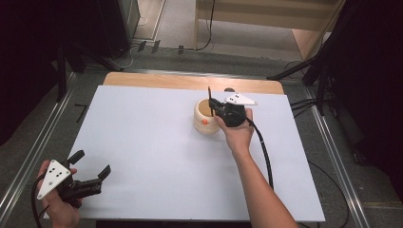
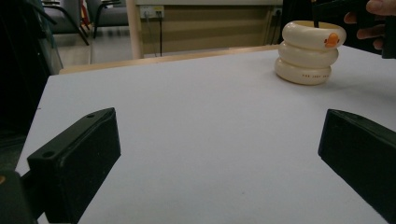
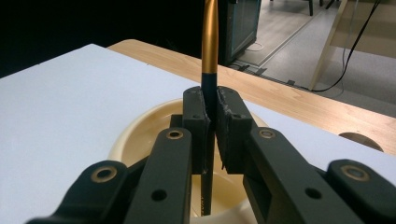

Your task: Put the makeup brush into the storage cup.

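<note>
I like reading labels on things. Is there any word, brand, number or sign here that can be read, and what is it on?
Nothing legible.
A row of small dark marks runs along the lowest ring of the cream holder: too small and blurred to read.
Tiny print low on the pen, clamped in the right gripper: too dark to read.
The holder's orange patch is a shape, not a word.

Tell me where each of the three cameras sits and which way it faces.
High view: above the person's side, looking forward and down on the white table; both forearms, left claw, right claw.
Left gripper view: on the left claw, looking level across the table at the cream holder; open jaws.
Right gripper view: on the right claw, over the holder; jaws shut on the pen.
All share the holder.
</note>
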Demonstrator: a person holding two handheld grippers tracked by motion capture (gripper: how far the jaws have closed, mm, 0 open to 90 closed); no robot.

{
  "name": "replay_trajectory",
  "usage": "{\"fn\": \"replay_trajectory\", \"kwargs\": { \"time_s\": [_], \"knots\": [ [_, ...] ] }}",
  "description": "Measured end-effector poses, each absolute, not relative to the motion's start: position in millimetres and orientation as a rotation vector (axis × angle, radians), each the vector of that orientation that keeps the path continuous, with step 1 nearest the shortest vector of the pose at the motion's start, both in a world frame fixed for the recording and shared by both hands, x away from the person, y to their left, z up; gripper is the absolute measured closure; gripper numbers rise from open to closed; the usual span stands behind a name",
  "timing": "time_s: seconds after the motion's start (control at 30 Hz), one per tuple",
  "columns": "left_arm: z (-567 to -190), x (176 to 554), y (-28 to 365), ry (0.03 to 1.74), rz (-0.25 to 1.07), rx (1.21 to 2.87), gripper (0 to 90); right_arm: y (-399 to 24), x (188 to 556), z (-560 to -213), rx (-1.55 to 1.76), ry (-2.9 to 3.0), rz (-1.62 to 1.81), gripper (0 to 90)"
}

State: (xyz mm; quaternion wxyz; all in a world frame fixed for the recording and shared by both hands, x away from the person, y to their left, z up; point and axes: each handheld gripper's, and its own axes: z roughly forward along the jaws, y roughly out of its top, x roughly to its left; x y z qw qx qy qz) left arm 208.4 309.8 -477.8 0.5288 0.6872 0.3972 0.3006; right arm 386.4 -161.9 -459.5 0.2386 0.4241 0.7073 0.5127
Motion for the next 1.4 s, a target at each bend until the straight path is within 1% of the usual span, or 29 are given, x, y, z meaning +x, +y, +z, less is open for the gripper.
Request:
{"fn": "replay_trajectory", "kwargs": {
  "time_s": [0.2,0.3,0.4,0.67,0.9,0.93,1.0,1.1,1.2,1.27,1.33,1.4],
  "knots": [
    [-478,208,310,0.948,0.719,1.642,0.0,-163,385,-458,1.169,1.945,1.406,82.0],
    [-478,208,310,0.948,0.720,1.641,0.0,-164,384,-457,1.172,1.938,1.427,76.3],
    [-478,208,310,0.948,0.720,1.640,0.0,-166,382,-455,1.166,1.933,1.430,72.9],
    [-478,208,310,0.948,0.718,1.638,0.0,-176,373,-450,1.175,1.903,1.469,56.3],
    [-478,208,308,0.943,0.718,1.643,0.0,-189,362,-451,1.181,1.891,1.488,48.7],
    [-478,208,308,0.943,0.719,1.641,0.0,-193,358,-451,1.177,1.882,1.497,46.5],
    [-478,208,308,0.943,0.718,1.641,0.0,-194,356,-451,1.179,1.878,1.505,45.4],
    [-478,208,308,0.944,0.718,1.644,0.0,-199,351,-451,1.182,1.869,1.514,40.2],
    [-478,208,308,0.943,0.719,1.645,0.0,-205,344,-450,1.175,1.838,1.533,36.1],
    [-478,208,307,0.941,0.719,1.647,0.0,-205,343,-450,1.170,1.834,1.534,35.1],
    [-478,208,307,0.942,0.718,1.646,0.0,-207,339,-451,1.153,1.845,1.520,31.3],
    [-478,208,307,0.941,0.718,1.645,0.0,-207,335,-452,1.143,1.835,1.517,30.8]
  ]
}}
